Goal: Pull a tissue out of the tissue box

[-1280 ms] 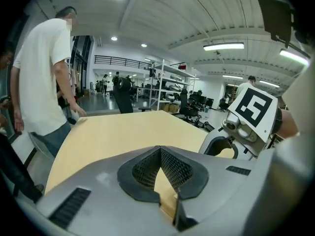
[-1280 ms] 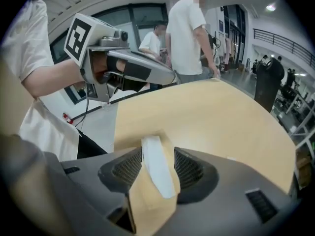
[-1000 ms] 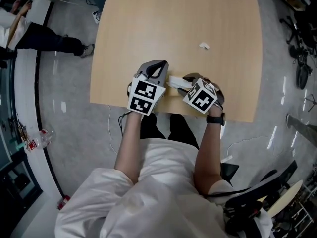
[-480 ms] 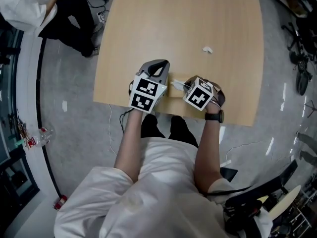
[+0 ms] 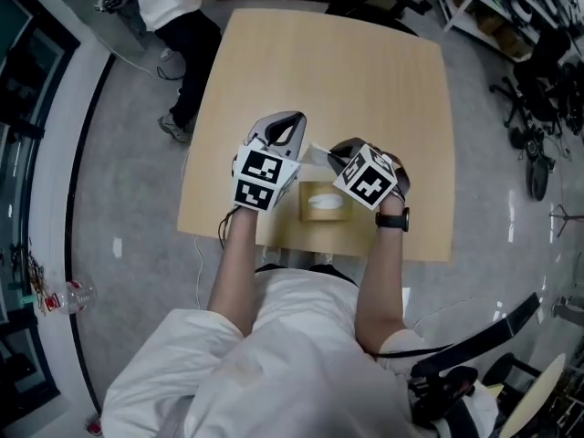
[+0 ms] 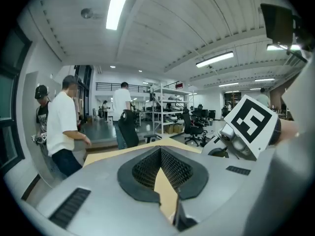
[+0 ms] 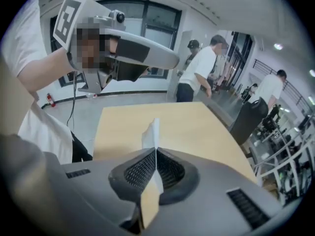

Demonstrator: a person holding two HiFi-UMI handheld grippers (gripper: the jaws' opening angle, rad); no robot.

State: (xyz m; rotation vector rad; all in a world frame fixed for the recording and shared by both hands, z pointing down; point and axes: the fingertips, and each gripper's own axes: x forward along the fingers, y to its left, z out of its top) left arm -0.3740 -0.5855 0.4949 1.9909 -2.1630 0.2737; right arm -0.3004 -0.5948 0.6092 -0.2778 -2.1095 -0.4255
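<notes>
A tan tissue box lies on the wooden table near its front edge, with white tissue showing in its top slot. Both grippers are held up above it. My right gripper has its jaws closing, and their pads pinch a white tissue that sticks out past the tips; in the head view the tissue runs leftward from that gripper. My left gripper is beside it with its tips together and nothing between them.
Two people stand by the table's far left corner. Office chairs and shelves lie beyond the table. Bicycles and gear are on the floor to the right. My own legs are at the table's near edge.
Both grippers have risen off the table. The right jaws went from wide open to pinched on a tissue and lifted it. The tissue box now shows below the hands.
</notes>
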